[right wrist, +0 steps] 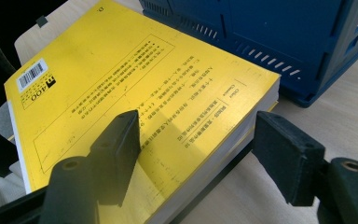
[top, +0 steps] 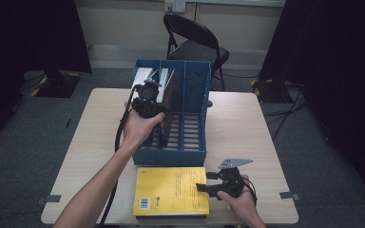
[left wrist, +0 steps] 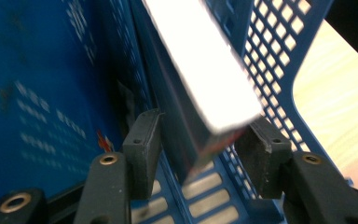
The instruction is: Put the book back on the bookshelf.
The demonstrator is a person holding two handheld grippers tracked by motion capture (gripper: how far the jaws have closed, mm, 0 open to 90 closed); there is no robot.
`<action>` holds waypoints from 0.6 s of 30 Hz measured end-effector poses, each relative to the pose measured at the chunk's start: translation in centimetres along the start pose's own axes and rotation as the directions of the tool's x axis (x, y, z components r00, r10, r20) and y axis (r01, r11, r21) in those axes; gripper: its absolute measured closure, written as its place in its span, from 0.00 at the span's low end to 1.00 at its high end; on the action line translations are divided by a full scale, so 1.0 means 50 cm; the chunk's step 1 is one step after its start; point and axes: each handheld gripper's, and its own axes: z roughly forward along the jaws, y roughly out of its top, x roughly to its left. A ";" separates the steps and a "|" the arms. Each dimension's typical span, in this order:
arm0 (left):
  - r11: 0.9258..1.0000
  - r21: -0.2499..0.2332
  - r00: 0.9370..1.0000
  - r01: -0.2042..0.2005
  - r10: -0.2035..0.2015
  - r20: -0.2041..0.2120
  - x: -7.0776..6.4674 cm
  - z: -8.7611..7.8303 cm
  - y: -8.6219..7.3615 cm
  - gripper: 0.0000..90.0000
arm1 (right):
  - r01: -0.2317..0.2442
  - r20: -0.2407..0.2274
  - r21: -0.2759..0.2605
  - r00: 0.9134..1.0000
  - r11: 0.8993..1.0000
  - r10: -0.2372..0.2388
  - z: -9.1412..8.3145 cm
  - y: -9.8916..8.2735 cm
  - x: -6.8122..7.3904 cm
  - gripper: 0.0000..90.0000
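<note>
Fingers of the left gripper [left wrist: 198, 144] stand apart on either side of a book [left wrist: 200, 70] that leans inside the blue rack [left wrist: 279, 51]. In the left gripper view the left pad [left wrist: 142, 154] sits just beside the book's dark cover, and the right pad [left wrist: 263, 158] sits at the book's lower corner; whether either one presses on it I cannot tell. That book fills the centre and top of that frame, its white page edge tilting from upper left down to lower right.

Seen from the high view, the left gripper [top: 147, 102] sits in the left hand [top: 140, 126] at the centre of the frame, reaching into the rack's [top: 171, 156] left compartment, where the book [top: 164, 88] stands.

Fingers of the right gripper [right wrist: 196, 154] are spread, one pad [right wrist: 116, 149] over the cover of the yellow book [right wrist: 121, 84], the other [right wrist: 284, 154] off its page edge over the table [right wrist: 354, 107], neither closed on it. This yellow book [top: 171, 190] lies flat at the lower centre of the high view, just in front of the rack, atop a darker book whose edge shows beneath it. At lower right of that frame, the right gripper [top: 204, 187] points left at the book's right edge, held in the right hand [top: 240, 197].
</note>
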 end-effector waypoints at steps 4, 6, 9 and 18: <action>0.998 -0.033 0.999 -0.050 0.050 -0.010 -0.001 -0.007 -0.022 0.53 | -0.003 -0.001 0.000 1.000 1.000 0.003 0.000 0.000 0.000 0.35; 0.998 -0.044 0.998 -0.042 0.043 0.036 0.005 -0.010 -0.036 0.51 | -0.001 0.000 -0.001 1.000 1.000 0.001 0.000 0.000 0.000 0.35; 0.997 -0.065 0.997 -0.050 0.053 0.047 0.010 -0.011 -0.056 0.48 | -0.004 0.000 -0.001 1.000 1.000 0.004 0.000 0.000 0.000 0.35; 0.991 -0.119 0.990 -0.061 0.075 0.117 0.043 -0.016 -0.131 0.54 | 0.000 0.004 0.000 1.000 1.000 0.000 0.002 0.001 0.001 0.35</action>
